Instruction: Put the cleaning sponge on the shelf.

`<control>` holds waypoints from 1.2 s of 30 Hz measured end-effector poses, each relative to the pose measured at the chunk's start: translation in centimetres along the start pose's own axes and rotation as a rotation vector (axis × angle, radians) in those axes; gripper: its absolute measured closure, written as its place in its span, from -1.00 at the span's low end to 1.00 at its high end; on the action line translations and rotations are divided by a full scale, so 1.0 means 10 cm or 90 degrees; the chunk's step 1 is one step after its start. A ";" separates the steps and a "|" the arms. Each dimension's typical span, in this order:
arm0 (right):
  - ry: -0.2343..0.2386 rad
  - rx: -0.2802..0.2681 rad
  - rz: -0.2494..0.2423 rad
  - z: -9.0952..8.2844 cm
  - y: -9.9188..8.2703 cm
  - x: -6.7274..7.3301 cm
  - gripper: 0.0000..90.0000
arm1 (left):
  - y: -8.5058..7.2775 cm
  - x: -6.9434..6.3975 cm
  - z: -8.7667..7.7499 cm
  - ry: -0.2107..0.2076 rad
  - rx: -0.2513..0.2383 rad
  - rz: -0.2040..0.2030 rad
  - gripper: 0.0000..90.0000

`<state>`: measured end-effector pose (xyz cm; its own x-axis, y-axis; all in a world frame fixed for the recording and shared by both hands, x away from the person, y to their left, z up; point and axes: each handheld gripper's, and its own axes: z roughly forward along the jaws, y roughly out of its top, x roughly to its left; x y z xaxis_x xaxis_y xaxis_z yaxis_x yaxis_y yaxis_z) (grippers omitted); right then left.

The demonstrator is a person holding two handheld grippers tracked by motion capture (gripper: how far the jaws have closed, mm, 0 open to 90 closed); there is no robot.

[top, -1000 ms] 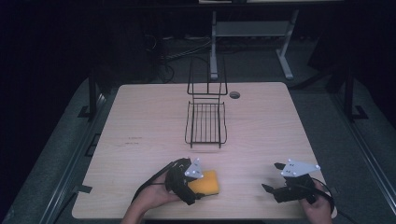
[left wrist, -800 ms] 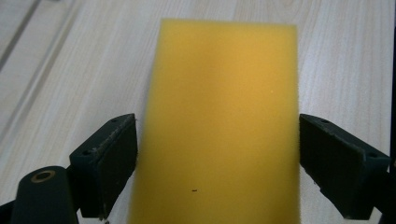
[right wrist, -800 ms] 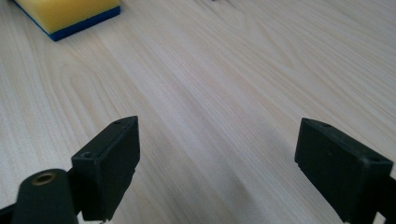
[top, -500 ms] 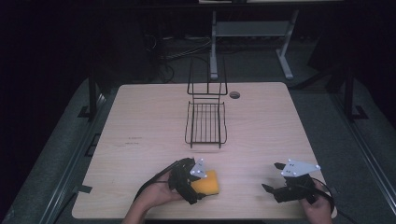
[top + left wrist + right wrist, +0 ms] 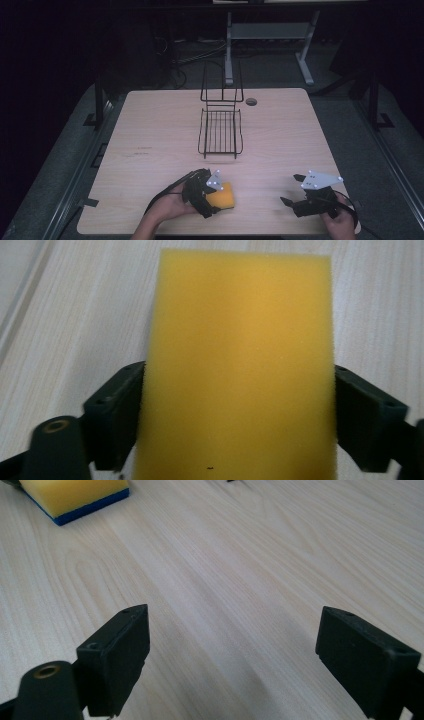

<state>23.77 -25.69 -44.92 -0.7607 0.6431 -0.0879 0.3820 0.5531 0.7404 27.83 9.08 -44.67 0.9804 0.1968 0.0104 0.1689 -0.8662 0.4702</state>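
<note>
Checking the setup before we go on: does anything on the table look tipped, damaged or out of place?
Nothing stands out. The black wire rack stands squarely mid-table, and the yellow sponge with a blue underside looks intact between the left hand-held gripper's jaws. The right hand-held gripper is open over bare wood.

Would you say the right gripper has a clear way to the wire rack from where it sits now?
Probably yes. The right gripper sits open near the table's front edge, and the wood between it and the wire rack looks bare. The sponge and left gripper lie off to the side.

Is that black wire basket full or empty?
Empty: the high view shows bare table through the wire basket, while the yellow sponge lies nearer the person.
</note>
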 end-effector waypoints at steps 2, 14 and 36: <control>0.000 0.000 0.001 0.00 0.00 0.00 -0.69 | 0.00 0.01 0.00 -0.002 0.002 -0.003 -0.57; 0.000 0.000 -0.001 0.00 0.00 -0.01 -0.69 | 0.04 0.03 0.00 -0.014 0.015 0.003 -0.52; 0.006 0.003 0.005 0.02 -0.01 -0.02 -0.69 | 0.12 0.19 -0.20 -0.005 -0.010 -0.009 -0.52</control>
<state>23.97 -25.72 -45.09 -0.7624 0.6426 -0.0763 0.3901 0.5504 0.7381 29.73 9.37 -42.29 0.9788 0.2049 -0.0038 0.1811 -0.8564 0.4834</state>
